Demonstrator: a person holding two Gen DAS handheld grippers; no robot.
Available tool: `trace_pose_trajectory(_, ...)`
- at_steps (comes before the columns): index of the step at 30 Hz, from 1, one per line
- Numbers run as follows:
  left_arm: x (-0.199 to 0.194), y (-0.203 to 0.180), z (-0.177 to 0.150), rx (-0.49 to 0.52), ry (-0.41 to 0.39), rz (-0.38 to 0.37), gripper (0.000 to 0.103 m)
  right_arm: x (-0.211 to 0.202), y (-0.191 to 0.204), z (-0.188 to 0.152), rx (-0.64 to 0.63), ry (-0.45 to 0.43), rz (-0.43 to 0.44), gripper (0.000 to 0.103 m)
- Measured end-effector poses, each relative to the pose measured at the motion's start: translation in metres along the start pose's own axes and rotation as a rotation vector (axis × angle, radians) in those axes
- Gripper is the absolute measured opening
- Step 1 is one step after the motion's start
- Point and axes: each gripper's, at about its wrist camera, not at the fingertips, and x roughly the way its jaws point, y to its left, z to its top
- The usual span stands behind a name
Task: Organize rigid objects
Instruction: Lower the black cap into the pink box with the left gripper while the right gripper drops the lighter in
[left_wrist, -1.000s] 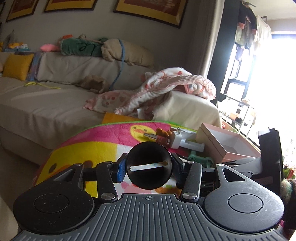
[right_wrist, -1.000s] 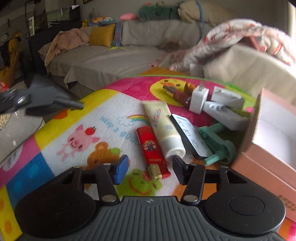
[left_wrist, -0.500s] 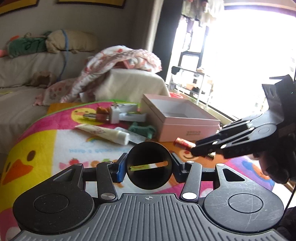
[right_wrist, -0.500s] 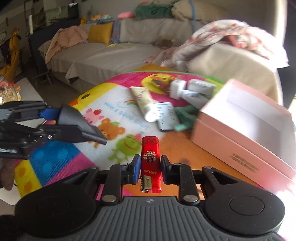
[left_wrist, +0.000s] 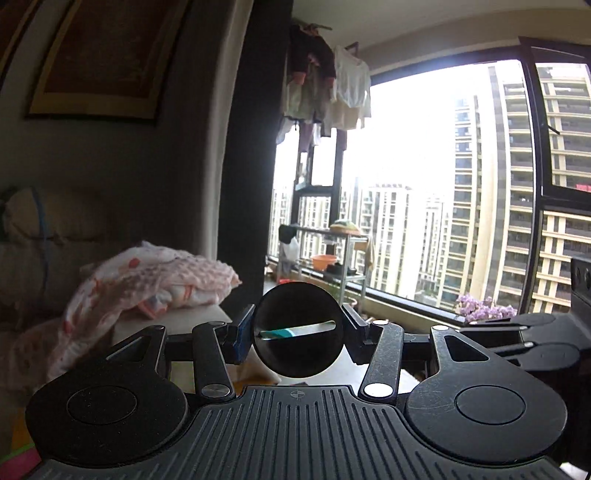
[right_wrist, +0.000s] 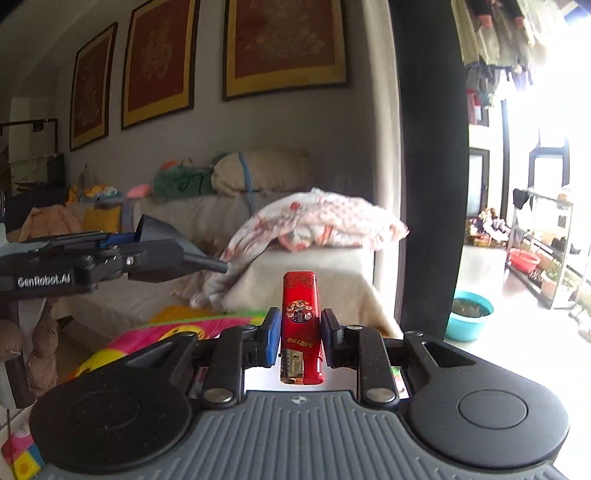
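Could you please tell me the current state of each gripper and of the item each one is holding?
left gripper: shut on the black funnel.
black funnel: held, wide mouth facing the camera.
right gripper: shut on the red lighter.
red lighter: held, lifted off the mat, metal end toward the camera.

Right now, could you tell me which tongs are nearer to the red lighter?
Right. The right tongs are shut on the red lighter, pads pressing both its sides. The left tongs hold a black funnel off to the lighter's left, apart from it.
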Motion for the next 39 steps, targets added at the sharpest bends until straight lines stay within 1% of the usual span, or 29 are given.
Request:
trace_pose_trajectory(1, 0.016, 0.002, 0.0, -0.022, 0.031, 0.002, 0.054, 0.009, -0.001, 0.002, -0.009, -0.021, -0.017, 0.027)
trace_pose_trajectory(2, 0.032, 0.004, -0.005, -0.043, 0.073, 0.008, 0.054, 0.017, -0.002, 0.0, -0.013, -0.027, -0.035, 0.034)
trace_pose_trajectory(3, 0.044, 0.005, -0.013, -0.044, 0.098, 0.014, 0.054, 0.024, -0.002, -0.004, -0.007, -0.015, -0.058, 0.056)
trace_pose_trajectory(4, 0.052, 0.004, -0.024, -0.028, 0.11, 0.027, 0.054, 0.027, -0.002, -0.01, 0.003, -0.004, -0.066, 0.074)
trace_pose_trajectory(5, 0.055, 0.003, -0.034, -0.004, 0.109, 0.047, 0.054, 0.028, -0.001, -0.022, 0.008, -0.001, -0.05, 0.078)
trace_pose_trajectory(7, 0.054, 0.006, -0.053, 0.031, 0.089, 0.084, 0.054, 0.027, 0.005, -0.048, -0.013, 0.008, -0.029, 0.079)
trace_pose_trajectory(8, 0.049, 0.014, -0.065, 0.025, 0.083, 0.101, 0.054, 0.027, 0.008, -0.06, -0.034, 0.02, -0.035, 0.08)
trace_pose_trajectory(11, 0.028, 0.041, -0.087, -0.046, 0.108, 0.152, 0.054, 0.025, 0.02, -0.1, -0.116, 0.06, -0.069, 0.081)
trace_pose_trajectory(13, 0.013, 0.058, -0.099, -0.077, 0.14, 0.221, 0.054, 0.024, 0.027, -0.122, -0.149, 0.105, -0.069, 0.081)
trace_pose_trajectory(15, -0.011, 0.08, -0.106, -0.127, 0.182, 0.323, 0.054, 0.028, 0.029, -0.136, -0.149, 0.16, -0.037, 0.081)
trace_pose_trajectory(16, -0.022, 0.093, -0.113, -0.17, 0.213, 0.376, 0.053, 0.029, 0.03, -0.141, -0.135, 0.181, -0.021, 0.081)
trace_pose_trajectory(19, -0.048, 0.127, -0.133, -0.333, 0.306, 0.463, 0.052, 0.032, 0.032, -0.15, -0.055, 0.218, 0.017, 0.081)
trace_pose_trajectory(22, -0.063, 0.15, -0.153, -0.478, 0.389, 0.505, 0.052, 0.037, 0.034, -0.154, 0.029, 0.237, 0.057, 0.081)
trace_pose_trajectory(24, -0.064, 0.157, -0.162, -0.518, 0.416, 0.533, 0.052, 0.041, 0.04, -0.156, 0.048, 0.246, 0.074, 0.081)
trace_pose_trajectory(27, -0.056, 0.159, -0.164, -0.568, 0.409, 0.567, 0.052, 0.045, 0.052, -0.163, 0.028, 0.262, 0.072, 0.081)
trace_pose_trajectory(30, -0.045, 0.163, -0.165, -0.622, 0.397, 0.59, 0.052, 0.044, 0.06, -0.168, -0.018, 0.266, 0.052, 0.081)
trace_pose_trajectory(33, -0.03, 0.162, -0.165, -0.623, 0.392, 0.598, 0.052, 0.042, 0.059, -0.168, -0.018, 0.252, 0.047, 0.082)
trace_pose_trajectory(36, -0.019, 0.158, -0.164, -0.583, 0.397, 0.614, 0.052, 0.044, 0.056, -0.167, 0.002, 0.267, 0.042, 0.082)
trace_pose_trajectory(39, -0.007, 0.155, -0.168, -0.546, 0.452, 0.612, 0.052, 0.047, 0.054, -0.168, 0.015, 0.281, 0.045, 0.082)
